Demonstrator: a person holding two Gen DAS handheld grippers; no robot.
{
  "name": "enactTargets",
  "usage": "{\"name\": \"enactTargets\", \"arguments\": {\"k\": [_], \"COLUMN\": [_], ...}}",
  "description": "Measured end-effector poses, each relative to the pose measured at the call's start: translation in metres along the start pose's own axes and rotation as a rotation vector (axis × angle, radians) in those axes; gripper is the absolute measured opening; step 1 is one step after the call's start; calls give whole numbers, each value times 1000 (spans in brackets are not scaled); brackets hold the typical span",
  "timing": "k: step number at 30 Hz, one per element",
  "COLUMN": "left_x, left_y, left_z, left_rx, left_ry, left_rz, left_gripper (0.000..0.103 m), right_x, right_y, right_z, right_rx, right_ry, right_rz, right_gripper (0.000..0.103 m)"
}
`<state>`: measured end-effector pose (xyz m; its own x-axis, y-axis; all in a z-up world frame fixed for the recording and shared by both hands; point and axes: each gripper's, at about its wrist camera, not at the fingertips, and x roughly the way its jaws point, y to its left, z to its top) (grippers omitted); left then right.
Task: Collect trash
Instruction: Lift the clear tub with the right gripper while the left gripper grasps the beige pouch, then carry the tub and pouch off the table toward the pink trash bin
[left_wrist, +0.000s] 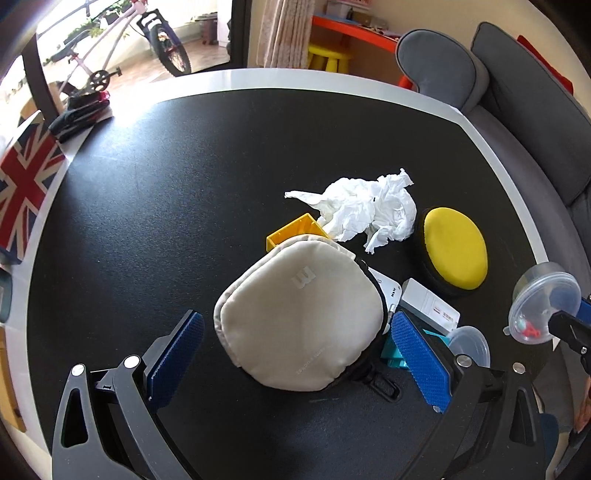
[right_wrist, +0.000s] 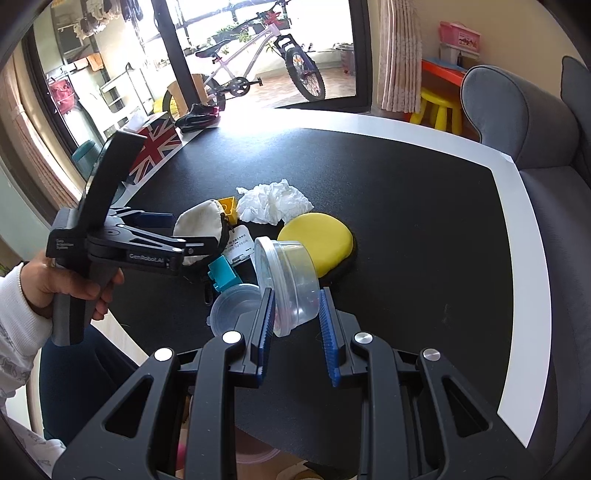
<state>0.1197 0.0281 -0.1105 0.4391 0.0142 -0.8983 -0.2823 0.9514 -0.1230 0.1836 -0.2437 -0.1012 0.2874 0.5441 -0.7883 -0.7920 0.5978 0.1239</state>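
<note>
Right gripper (right_wrist: 297, 321) clenched on a clear plastic tub (right_wrist: 291, 280), lifted and tipped above the black table (right_wrist: 406, 221). Left gripper (left_wrist: 295, 354) stood wide, jaws released, straddling a beige zip pouch (left_wrist: 299, 317) without pressing it. Crumpled white tissue (left_wrist: 365, 210) lay farther out on the table, just beside a yellow pad (left_wrist: 456, 253) and a yellow block (left_wrist: 291, 232). A second clear tub (right_wrist: 234, 306) sat near a teal block (right_wrist: 221, 275) and white cards (right_wrist: 242, 240).
</note>
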Motion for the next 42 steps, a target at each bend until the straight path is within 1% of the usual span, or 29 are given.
{"name": "enactTargets", "arguments": {"k": [5,9,10,12,14,15,16,17,18,19,20,22,25,31,36,42], "left_x": [8,7,7,5,3,1,-1,-5,-8,-10,-13,-17,-25,-41,-54,-80], "left_y": [2,3,2,3,4,4,5,7,8,8,8,9,7,-2,-7,-8], "left_z": [1,-3,-3,-4,-2,-2,-3,-2,-1,0,0,2,4,2,-1,-3], "left_rx": [-23,-19,-18,-12,-16,-12,-9,-13,-15,-12,-3,1,10,43,65,84], "left_ry": [-3,-20,-24,-24,-30,-35,-41,-47,-54,-57,-62,-68,-79,-104,-131,-178], "left_rz": [41,22,20,9,-4,-9,-9,-14,-22,-27,-29,-39,-67,-113,-135,-134], "left_gripper": [97,97,94,83,79,73,64,60,50,43,40,29,21,14,13,13], "right_x": [2,2,2,2,3,3,4,4,6,6,7,8,8,3,-3,-12], "right_y": [-1,0,0,0,1,1,1,2,3,4,6,8,10,13,15,18], "right_z": [0,1,1,1,1,1,2,2,2,2,2,3,3,5,4,4], "right_rx": [-1,0,0,0,-2,-2,-3,-4,-4,-5,-7,-8,-12,-16,-19,-21], "right_ry": [2,2,2,2,2,1,1,1,2,2,2,3,3,-11,-19,-31], "right_rz": [2,3,3,3,5,6,7,8,9,10,11,13,15,14,10,-1], "right_gripper": [24,24,24,24,24,24,24,24,24,24,24,24,24,24,24,24]}}
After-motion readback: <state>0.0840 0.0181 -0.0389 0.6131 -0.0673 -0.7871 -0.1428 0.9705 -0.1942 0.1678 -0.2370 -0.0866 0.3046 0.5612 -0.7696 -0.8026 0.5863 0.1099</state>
